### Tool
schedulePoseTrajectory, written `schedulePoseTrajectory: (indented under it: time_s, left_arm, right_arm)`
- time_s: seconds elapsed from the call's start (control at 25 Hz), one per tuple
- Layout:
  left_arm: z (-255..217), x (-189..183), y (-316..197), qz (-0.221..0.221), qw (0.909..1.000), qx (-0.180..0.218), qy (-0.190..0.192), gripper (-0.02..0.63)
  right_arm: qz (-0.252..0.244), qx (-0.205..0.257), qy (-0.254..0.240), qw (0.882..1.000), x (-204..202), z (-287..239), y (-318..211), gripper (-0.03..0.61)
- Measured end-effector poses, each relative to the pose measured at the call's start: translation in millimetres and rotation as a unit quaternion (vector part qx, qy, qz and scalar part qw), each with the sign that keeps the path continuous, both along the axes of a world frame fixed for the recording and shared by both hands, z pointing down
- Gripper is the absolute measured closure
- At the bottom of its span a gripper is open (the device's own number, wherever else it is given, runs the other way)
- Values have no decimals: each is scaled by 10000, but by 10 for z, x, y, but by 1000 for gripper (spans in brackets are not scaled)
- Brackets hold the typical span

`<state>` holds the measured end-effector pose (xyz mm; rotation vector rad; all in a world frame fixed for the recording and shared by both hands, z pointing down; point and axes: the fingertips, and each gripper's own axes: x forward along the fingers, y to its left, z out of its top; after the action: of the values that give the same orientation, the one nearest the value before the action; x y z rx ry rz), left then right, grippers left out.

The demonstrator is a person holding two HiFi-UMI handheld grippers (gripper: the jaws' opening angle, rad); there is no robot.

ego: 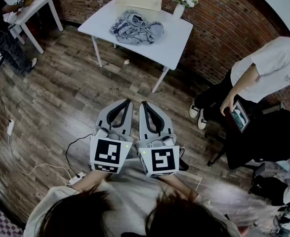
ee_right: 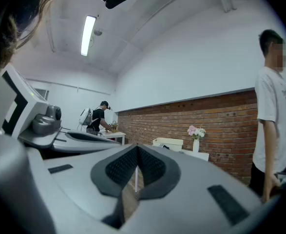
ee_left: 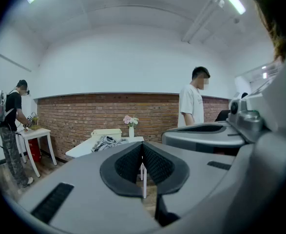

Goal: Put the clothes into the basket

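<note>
No lettering can be read anywhere (the print on a bystander's white shirt (ego: 270,65) is illegible).

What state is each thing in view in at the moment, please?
Left claw, shut, empty.
Right claw, shut, empty.
Clothes, crumpled in a heap on the white table, outside the basket.
Basket, upright behind the clothes, no clothes showing inside.
Vase, upright, holding flowers.
</note>
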<state>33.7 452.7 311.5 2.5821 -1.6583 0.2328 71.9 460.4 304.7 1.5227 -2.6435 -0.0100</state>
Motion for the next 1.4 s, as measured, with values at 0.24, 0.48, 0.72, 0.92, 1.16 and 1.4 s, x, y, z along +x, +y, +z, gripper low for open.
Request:
schedulePoseTrajectory:
  time_s: [0.24,0.48,0.72,0.92,1.16,1.4]
  left_arm:
    - [-6,54,-36,-24,10000,0,-29,606]
    - [-14,102,-143,-167,9999,40,-17,606]
    - [1,158,-252,-302,9995,75,26,606]
    - [0,156,-332,-375,9993,37,45,606]
    - [85,-12,-542,-563,9983,9,134,606]
    - [102,-71,-815,-550,9981,22,266,606]
  right_arm:
    - [31,34,-180,9998,92,-50,-60,572]
    - [-39,74,-260,9996,281,-41,-181,572]
    - [-107,83,-311,9994,410,-14,-297,572]
    - [-140,123,-311,9993,474,-64,-403,572]
    - [-74,88,-236,9997,504,8,-551,572]
    - [-13,209,-143,9997,515,-36,-772,572]
